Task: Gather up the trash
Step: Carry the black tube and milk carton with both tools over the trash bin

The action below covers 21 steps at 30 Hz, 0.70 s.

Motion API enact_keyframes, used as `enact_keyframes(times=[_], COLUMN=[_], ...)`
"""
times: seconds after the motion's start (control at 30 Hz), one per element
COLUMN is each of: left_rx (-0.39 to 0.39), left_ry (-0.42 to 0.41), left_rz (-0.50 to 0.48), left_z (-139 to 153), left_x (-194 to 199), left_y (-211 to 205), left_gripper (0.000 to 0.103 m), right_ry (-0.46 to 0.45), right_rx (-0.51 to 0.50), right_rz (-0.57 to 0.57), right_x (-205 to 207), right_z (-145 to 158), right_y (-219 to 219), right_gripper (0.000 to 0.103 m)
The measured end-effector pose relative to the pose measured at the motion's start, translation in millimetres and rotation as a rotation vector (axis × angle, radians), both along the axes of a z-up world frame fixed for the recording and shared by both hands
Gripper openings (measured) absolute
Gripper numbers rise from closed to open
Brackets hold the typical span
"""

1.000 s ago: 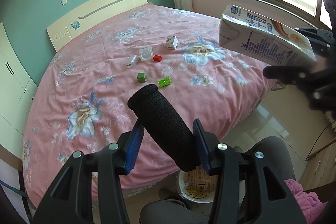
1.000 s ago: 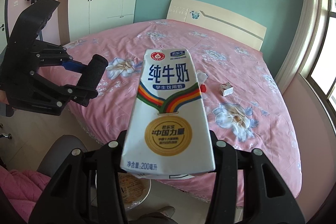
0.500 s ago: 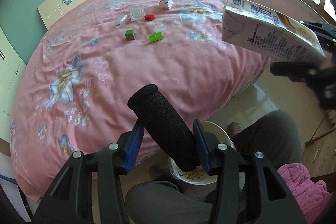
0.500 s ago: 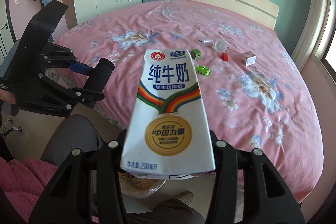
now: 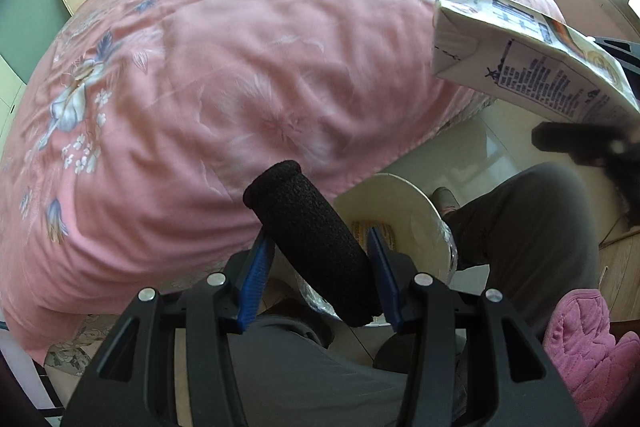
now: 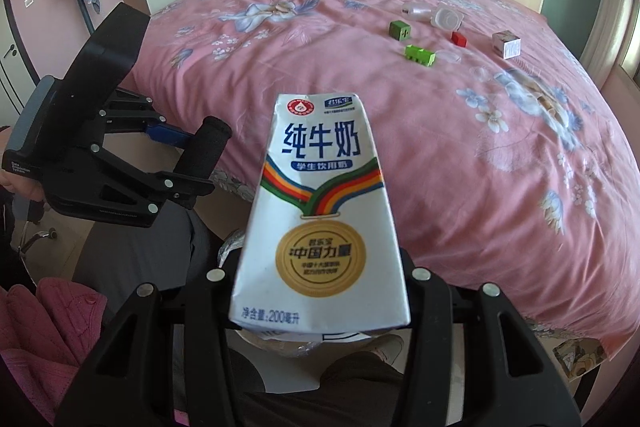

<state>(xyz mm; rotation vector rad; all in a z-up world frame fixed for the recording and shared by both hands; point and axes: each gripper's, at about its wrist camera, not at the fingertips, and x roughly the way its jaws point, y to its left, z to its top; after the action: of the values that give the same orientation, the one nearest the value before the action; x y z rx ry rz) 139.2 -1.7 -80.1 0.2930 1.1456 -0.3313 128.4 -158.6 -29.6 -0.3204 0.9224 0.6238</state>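
Note:
My left gripper (image 5: 318, 247) is shut on a black foam cylinder (image 5: 308, 231) and holds it above a white trash bin (image 5: 404, 215) on the floor beside the bed. My right gripper (image 6: 320, 291) is shut on a white milk carton (image 6: 320, 223), held over the bin, whose rim (image 6: 276, 345) shows just below the carton. The carton also shows at the right of the left wrist view (image 5: 532, 63). The left gripper with the cylinder (image 6: 206, 151) shows at the left of the right wrist view.
A pink flowered bed (image 6: 460, 131) fills the view ahead. On it lie two green blocks (image 6: 418, 55), a red block (image 6: 459, 39), a small white box (image 6: 506, 44), a white cup (image 6: 446, 17) and a small bottle (image 6: 416, 11). The person's legs (image 5: 532, 227) flank the bin.
Both grippers have moved down and back from the bed toward the bin, each still holding its object. The bin is now larger and directly under the fingers.

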Motion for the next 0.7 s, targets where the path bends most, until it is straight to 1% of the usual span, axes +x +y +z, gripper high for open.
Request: enact_keyframes(times=[0.23, 0.5, 0.7], left_rx=[0.022, -0.002, -0.028], left_ry=[0.067, 0.193, 0.282], left_rz=[0.003, 0.000, 0.006], left_z=[-46.0, -102.8, -146.9], left_x=[-0.8, 5.7, 11.2], left_y=[-5.2, -8.6, -14.7], left_gripper=[0.050, 0.050, 0.050], right_ry=[0.082, 0.229, 0.344], right_rx=[-0.031, -0.093, -0.133], right_rz=[0.023, 0.033, 0.019], right_x=[-7.1, -12.3, -2.9], right_z=[-47.2, -116.4, -168.7], right_y=[7.3, 11.9, 18.5], right_gripper=[0.048, 0.049, 0.049])
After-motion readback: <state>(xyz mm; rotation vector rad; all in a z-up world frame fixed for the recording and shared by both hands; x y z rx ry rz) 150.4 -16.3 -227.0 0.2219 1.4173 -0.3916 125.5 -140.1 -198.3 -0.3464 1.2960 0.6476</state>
